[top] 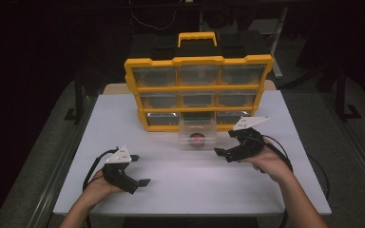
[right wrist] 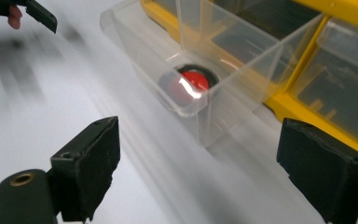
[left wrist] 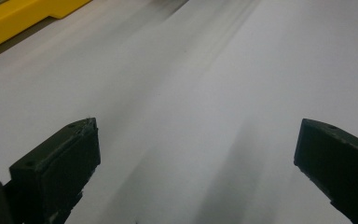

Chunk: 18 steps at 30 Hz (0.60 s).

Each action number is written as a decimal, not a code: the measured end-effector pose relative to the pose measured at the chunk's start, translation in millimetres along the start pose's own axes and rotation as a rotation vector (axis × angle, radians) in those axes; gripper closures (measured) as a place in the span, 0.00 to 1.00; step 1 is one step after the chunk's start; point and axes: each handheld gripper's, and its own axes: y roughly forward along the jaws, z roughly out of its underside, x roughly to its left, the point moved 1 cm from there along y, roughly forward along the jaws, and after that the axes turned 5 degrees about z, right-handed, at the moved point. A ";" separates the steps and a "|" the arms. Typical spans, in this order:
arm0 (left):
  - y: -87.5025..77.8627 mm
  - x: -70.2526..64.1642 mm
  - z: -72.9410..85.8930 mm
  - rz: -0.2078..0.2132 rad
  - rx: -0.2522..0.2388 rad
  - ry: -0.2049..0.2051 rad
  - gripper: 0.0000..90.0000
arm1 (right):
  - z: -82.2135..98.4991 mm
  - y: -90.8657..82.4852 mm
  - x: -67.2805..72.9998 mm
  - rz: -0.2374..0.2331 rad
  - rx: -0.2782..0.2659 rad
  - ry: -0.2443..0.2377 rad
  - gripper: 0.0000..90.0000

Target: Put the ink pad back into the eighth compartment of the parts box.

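The white tabletop (top: 171,190) carries a yellow organiser cabinet (top: 198,90) of clear drawers at the middle of its far edge, a yellow handle on top. From the cabinet's bottom row, middle column, a clear drawer (top: 197,134) stands pulled out toward the tabletop's centre; in the right gripper view its front wall and side are see-through. The left gripper (top: 143,182) rests near the tabletop's near left corner, held in the person's hand, its jaws spread wide over bare tabletop with nothing between them. The right gripper (top: 220,153) hovers just to the right of the drawer, toward the right edge, jaws apart and empty. Inside the drawer lies a small red round object (right wrist: 193,83) with a dark rim, close to the front wall.
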 end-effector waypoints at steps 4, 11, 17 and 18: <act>-0.5 0.0 0.3 0.000 0.003 0.004 0.00 | 10.8 1.6 1.7 -0.005 -0.005 0.010 0.12; -0.4 -0.2 0.5 0.001 0.003 0.003 0.00 | 25.4 3.9 4.3 0.013 0.005 0.012 0.09; -0.3 -1.2 1.3 0.001 0.006 0.005 0.00 | 40.0 4.7 6.4 0.035 0.009 0.015 0.07; -0.6 -1.1 1.3 0.002 0.007 0.006 0.00 | 42.2 4.6 6.6 0.035 0.008 0.013 0.07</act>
